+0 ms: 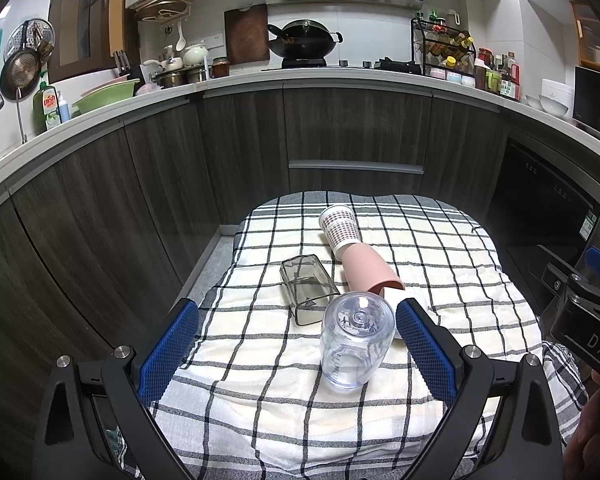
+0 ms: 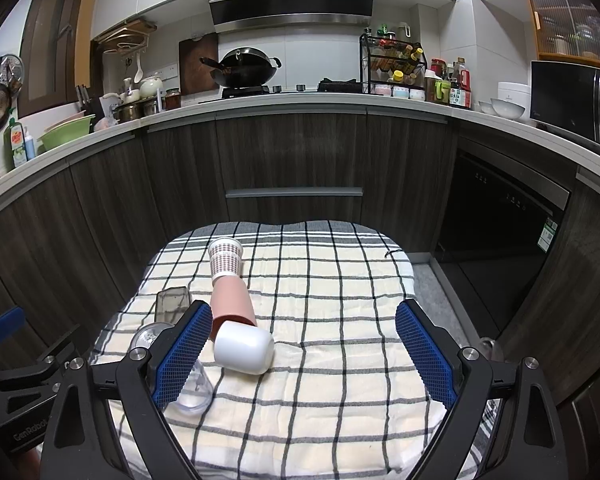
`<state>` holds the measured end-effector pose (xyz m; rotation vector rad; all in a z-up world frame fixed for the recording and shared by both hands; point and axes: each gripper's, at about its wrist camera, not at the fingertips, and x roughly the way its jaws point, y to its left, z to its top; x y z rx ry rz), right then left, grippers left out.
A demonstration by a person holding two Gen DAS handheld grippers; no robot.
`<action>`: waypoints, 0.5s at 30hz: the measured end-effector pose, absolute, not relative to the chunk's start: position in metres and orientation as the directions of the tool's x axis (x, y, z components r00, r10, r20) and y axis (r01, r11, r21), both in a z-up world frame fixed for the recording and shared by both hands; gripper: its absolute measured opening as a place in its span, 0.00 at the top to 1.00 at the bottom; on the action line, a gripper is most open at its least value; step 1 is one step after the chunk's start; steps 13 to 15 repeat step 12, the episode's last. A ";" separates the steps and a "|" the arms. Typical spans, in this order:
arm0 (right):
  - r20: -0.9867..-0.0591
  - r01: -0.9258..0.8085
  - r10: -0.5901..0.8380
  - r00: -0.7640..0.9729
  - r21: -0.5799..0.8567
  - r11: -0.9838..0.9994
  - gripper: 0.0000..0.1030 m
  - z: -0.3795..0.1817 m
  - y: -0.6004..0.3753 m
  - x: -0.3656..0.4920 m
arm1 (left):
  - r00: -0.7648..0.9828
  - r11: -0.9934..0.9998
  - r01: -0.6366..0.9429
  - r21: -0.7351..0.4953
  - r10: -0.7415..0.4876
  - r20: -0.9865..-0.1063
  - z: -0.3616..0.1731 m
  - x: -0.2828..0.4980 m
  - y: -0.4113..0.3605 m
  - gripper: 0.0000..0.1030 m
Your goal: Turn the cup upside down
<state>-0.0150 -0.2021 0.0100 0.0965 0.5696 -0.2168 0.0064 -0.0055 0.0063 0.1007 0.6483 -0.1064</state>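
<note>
- Left tool (image 1: 296, 322): jaws wide apart, holding nothing; the clear cup (image 1: 356, 340) sits just ahead between its pads, leaning to the right.
- Clear cup: near the tabletop's (image 1: 260, 412) front edge, base up towards the camera, so probably already inverted.
- Right tool (image 2: 304, 326): also wide open and empty; the white cup (image 2: 244, 348) lies on its side just ahead, long axis slanting left-right, nearer this hand.
- Grey cup (image 1: 308, 286), pink cup (image 1: 370, 270) and paper cup (image 1: 339, 226) lie tipped mid-tabletop; open cloth to the right.

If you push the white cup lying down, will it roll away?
Probably a little. The white cup lies on its rounded side, so a sideways nudge could roll it. The soft checked cloth should slow it. It looks smooth, so it may slip between fingers.
</note>
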 end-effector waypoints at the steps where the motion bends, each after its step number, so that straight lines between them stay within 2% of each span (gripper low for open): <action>1: -0.545 0.230 -0.177 0.820 0.031 0.973 0.10 0.010 -0.202 -0.015 | 0.792 0.990 0.129 0.061 -0.065 -0.607 0.006 0.006 -0.006 0.02; 15: -0.544 0.231 -0.177 0.820 0.032 0.972 0.10 0.010 -0.202 -0.015 | 0.796 0.992 0.111 0.060 -0.053 -0.603 0.009 0.008 0.001 0.03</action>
